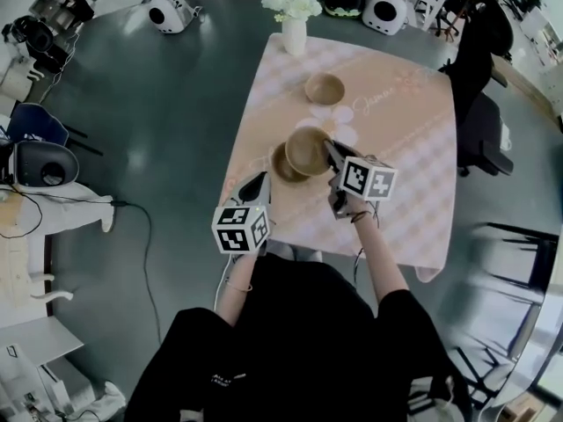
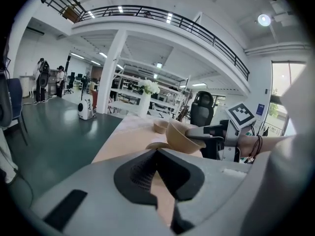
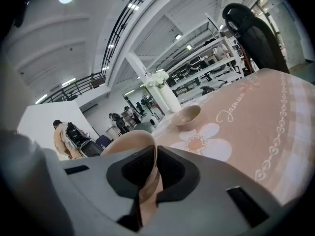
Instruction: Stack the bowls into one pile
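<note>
R gripper (image 1: 334, 154) holds bowl (image 1: 305, 150) over 2nd bowl (image 1: 280, 166).

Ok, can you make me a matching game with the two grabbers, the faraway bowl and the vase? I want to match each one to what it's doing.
Things:
1. right gripper
2. left gripper
3. far bowl
4. vase

What each is doing:
A. stands at the far edge of the table, with white flowers in it
B. holds nothing
C. pinches the rim of a lifted bowl
D. sits alone beside the printed flower

Pairs: 1-C, 2-B, 3-D, 4-A.
</note>
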Demonstrator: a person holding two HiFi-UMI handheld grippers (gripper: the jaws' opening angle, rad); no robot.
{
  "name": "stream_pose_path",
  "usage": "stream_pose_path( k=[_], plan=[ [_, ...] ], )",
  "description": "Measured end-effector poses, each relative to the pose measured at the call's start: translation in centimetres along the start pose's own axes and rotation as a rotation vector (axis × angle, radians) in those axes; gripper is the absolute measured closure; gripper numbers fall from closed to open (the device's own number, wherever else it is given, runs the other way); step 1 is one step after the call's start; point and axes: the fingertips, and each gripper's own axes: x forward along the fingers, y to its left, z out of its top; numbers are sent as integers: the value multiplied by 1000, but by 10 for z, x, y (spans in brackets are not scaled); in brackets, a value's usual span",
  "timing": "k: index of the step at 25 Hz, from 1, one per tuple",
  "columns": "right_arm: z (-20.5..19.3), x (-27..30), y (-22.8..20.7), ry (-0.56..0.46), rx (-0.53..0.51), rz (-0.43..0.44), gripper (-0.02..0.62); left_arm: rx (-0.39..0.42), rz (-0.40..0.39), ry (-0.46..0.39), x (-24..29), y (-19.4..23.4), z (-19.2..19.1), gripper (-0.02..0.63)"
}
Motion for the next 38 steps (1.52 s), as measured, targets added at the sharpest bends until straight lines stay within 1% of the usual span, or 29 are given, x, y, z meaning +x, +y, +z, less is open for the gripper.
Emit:
stream_pose_path(
  k=[4, 9, 13, 17, 27, 29, 32, 35, 38],
  plan=[
    [-13, 14, 10, 61, -86, -11, 584, -22, 13, 13, 0, 14, -3, 608],
    [-35, 28, 15, 149, -196, -36, 584, -30, 5, 34, 2, 22, -5, 609],
    [-35, 31, 20, 166, -306, -69, 584, -31, -8, 47, 4, 23, -9, 609],
    [-46, 37, 19, 201, -387, -95, 583, -33, -17, 56, 5, 26, -12, 609],
    [-49, 41, 22, 196, -462, -150, 578, -41, -34, 62, 0, 32, -15, 608],
    [-49, 40, 23, 195, -471, -153, 565, -42, -36, 61, 0, 33, -14, 608],
    [-47, 39, 24, 194, -491, -162, 525, -42, -40, 60, 0, 35, -13, 608],
    [-43, 38, 24, 165, -525, -187, 487, -40, -46, 59, 0, 36, -11, 609],
    [-47, 38, 18, 165, -495, -200, 476, -37, -52, 57, 2, 37, -10, 609]
  ],
)
